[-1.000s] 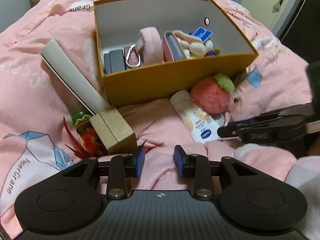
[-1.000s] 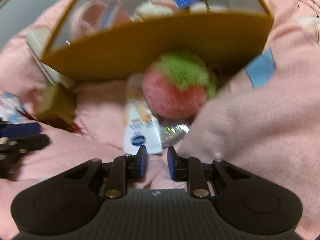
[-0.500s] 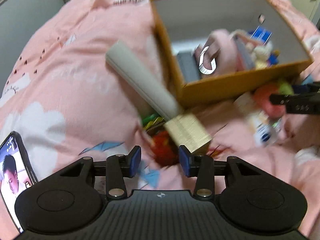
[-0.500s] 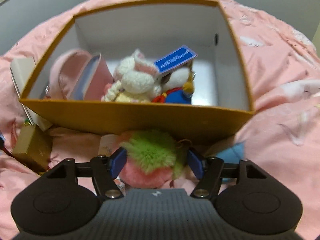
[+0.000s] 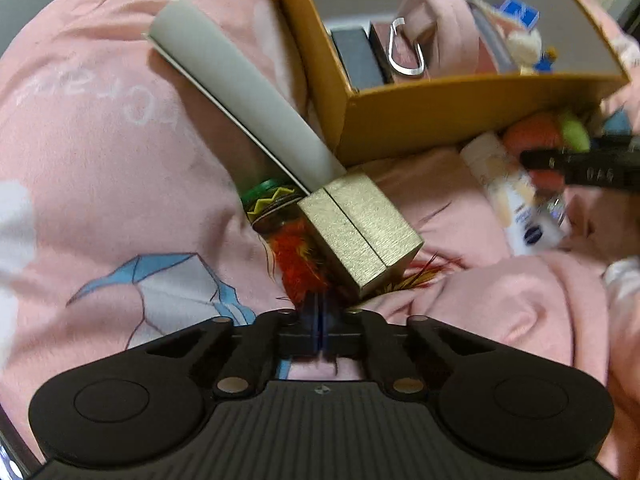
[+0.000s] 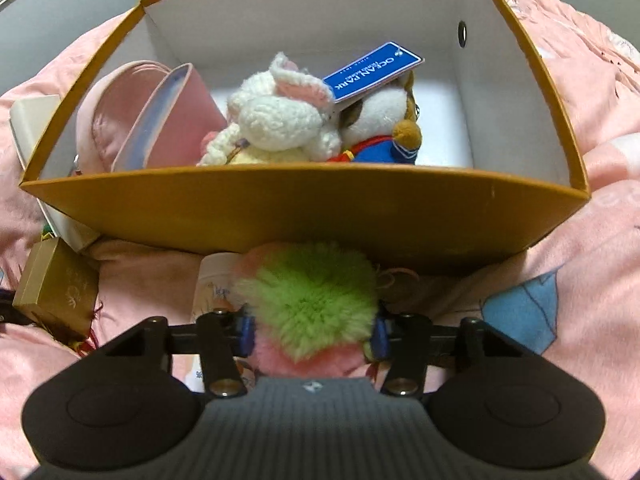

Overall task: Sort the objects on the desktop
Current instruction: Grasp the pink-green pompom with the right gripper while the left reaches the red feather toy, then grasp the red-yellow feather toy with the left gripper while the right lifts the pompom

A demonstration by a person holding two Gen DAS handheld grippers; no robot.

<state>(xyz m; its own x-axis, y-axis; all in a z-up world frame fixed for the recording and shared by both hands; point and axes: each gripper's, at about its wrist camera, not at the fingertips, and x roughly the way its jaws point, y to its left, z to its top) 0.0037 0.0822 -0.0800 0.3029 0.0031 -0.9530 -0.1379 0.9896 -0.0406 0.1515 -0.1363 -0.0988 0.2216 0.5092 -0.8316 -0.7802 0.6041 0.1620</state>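
An orange box [image 6: 304, 204] lies on the pink bedding and holds plush toys [image 6: 288, 120], a pink pouch [image 6: 132, 128] and dark cases [image 5: 356, 60]. My right gripper [image 6: 312, 334] has its jaws around a pink strawberry plush with a green top [image 6: 316, 304], just in front of the box wall. My left gripper [image 5: 320, 320] is shut on the red feathers of a feather toy [image 5: 296, 264], whose green-and-yellow base [image 5: 272, 200] lies under a gold box [image 5: 360, 228]. A lotion tube [image 5: 520, 200] lies by the plush.
A long grey-white box [image 5: 240, 96] leans against the orange box's left side. The orange box [image 5: 440, 112] also shows in the left wrist view. The pink quilt [image 5: 100, 160] is soft and rumpled all around.
My left gripper swung left and down to the feather toy and shut on its feathers. My right gripper opened wide, moved onto the strawberry plush and closed in around it.
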